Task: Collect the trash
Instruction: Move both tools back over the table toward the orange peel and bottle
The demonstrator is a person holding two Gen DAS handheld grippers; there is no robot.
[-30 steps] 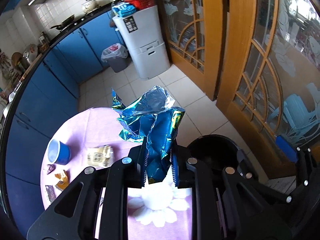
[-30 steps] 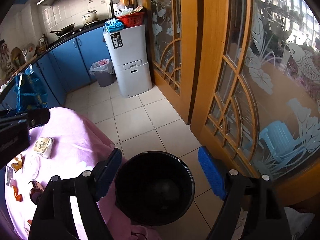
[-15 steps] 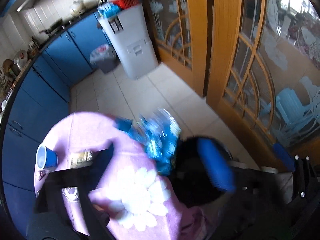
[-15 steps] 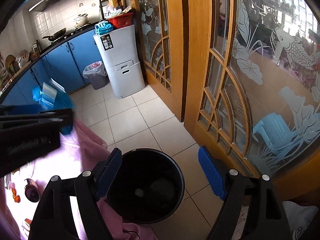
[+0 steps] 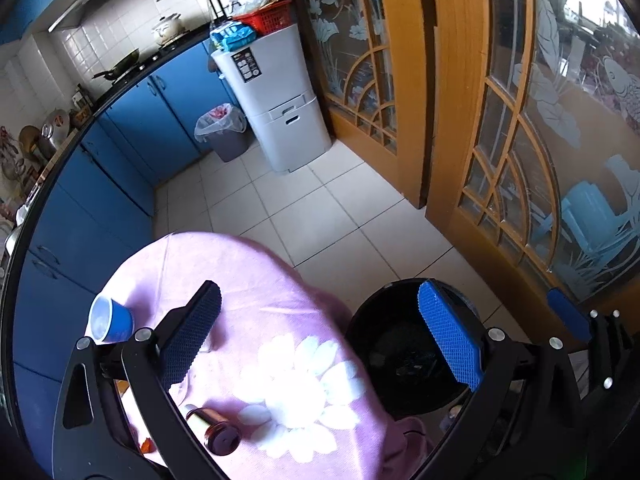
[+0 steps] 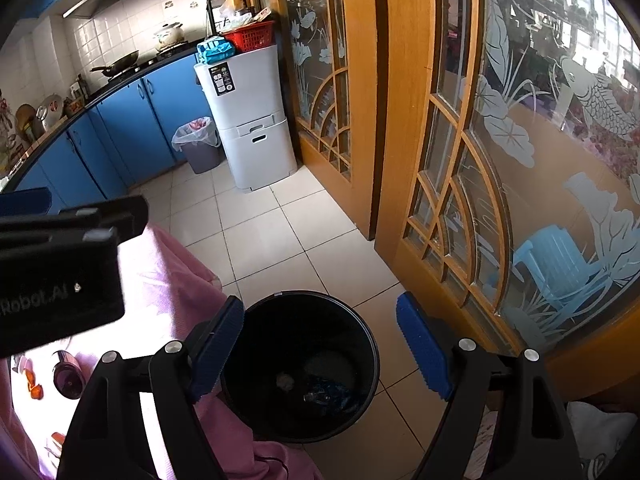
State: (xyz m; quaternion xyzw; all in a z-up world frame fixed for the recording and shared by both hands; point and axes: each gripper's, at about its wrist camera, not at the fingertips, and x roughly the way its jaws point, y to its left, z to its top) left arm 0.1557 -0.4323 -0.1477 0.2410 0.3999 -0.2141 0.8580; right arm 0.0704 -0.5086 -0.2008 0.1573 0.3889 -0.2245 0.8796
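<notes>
Above the black bin (image 6: 300, 364) my left gripper (image 5: 320, 336) and right gripper (image 6: 320, 348) both hang wide open with nothing between their pads, and a blue wrapper (image 6: 332, 394) lies at the bin's bottom. I judge this drop finished; next I must swing left to the pink-clothed table (image 5: 256, 280) for the remaining scraps near the blue cup (image 5: 110, 320).

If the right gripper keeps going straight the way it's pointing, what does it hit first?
Probably the black trash bin: the open right gripper points down into its mouth, so it would likely pass the rim and meet the blue wrapper at the bottom. Depth is unclear.
</notes>
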